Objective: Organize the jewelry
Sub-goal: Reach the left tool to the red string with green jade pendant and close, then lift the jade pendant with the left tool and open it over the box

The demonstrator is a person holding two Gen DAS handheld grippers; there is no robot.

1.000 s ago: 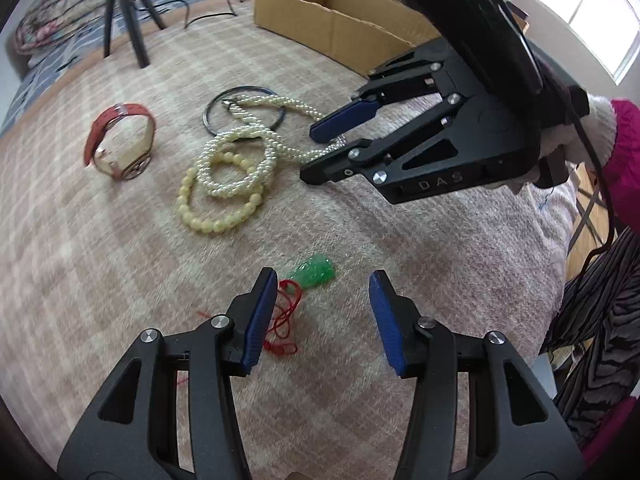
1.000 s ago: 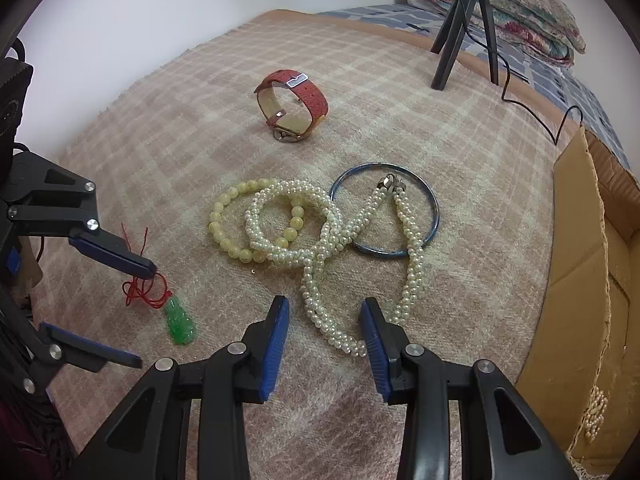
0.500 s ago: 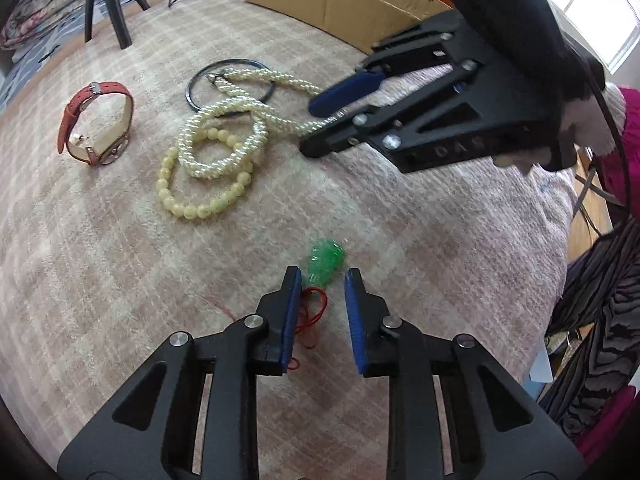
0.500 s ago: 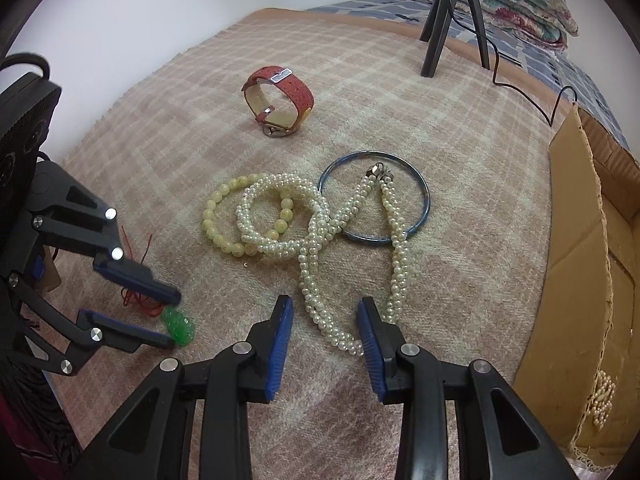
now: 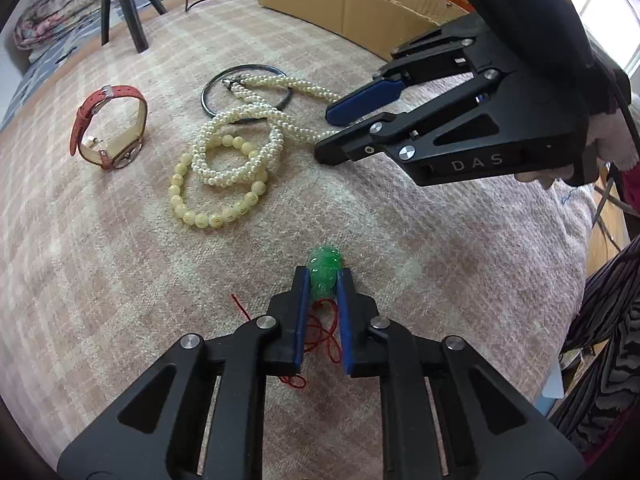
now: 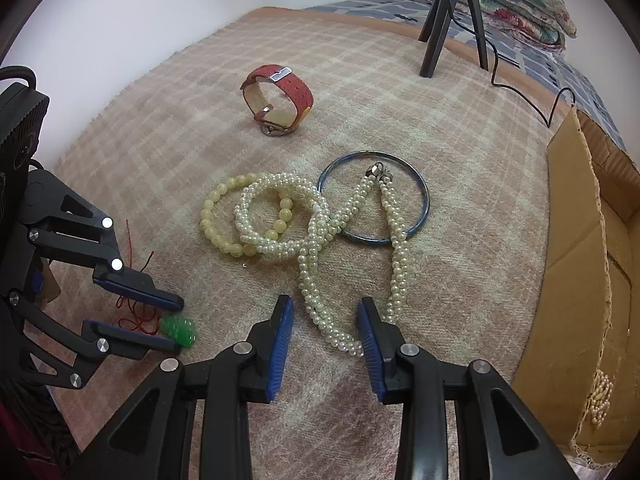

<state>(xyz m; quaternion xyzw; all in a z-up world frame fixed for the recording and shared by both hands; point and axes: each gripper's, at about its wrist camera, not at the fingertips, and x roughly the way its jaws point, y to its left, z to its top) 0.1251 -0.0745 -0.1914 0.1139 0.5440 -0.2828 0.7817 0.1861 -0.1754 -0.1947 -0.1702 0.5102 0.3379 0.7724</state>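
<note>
A green pendant (image 5: 325, 264) on a red cord (image 5: 320, 328) lies on the checked blanket. My left gripper (image 5: 323, 276) is closing, and its blue pads touch the pendant on both sides; the right wrist view shows the same grip (image 6: 174, 324). My right gripper (image 6: 326, 312) hangs low over the bottom loop of a twisted pearl necklace (image 6: 316, 280). Its jaws are closing slowly with the loop between them; only the right pad is near the pearls. A yellow bead bracelet (image 5: 216, 220), a pearl bracelet (image 5: 236, 176), a blue bangle (image 6: 420, 200) and a red watch (image 6: 296, 92) lie beyond.
An open cardboard box (image 6: 572, 240) stands along the right side, with pearls showing through a hole in its wall. A black tripod (image 6: 436, 20) and its cable stand at the far end by a folded quilt. The blanket's edge drops off near the left gripper.
My left gripper has moved forward over the red cord and narrowed its wide jaws onto the green pendant. The right gripper's jaws have narrowed slightly over the necklace.
</note>
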